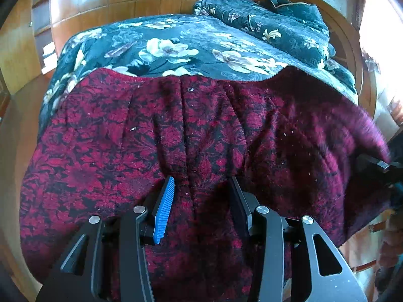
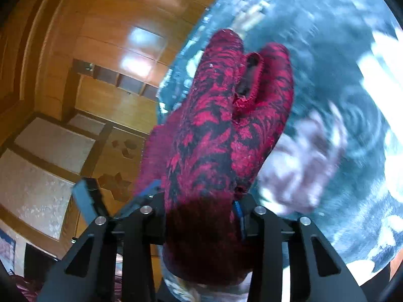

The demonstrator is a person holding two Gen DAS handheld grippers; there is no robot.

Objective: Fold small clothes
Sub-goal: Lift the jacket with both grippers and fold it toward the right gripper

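A red-and-black knit garment (image 1: 156, 151) lies spread over a floral bedcover (image 1: 176, 47), its near edge gathered between the left gripper (image 1: 201, 188)'s fingers. The right gripper (image 2: 199, 201) is clamped on a bunched fold of the garment, lifted above the bedcover.

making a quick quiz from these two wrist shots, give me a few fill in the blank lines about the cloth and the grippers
1. The garment gathered between both grippers' fingers is patterned black and ____.
2. The cloth spread under it is dark teal with a ____ print.
3. The left gripper has a ribbed pad coloured ____.
4. The right gripper holds a ____ of the garment.

Missing words: red; floral; blue; bunch
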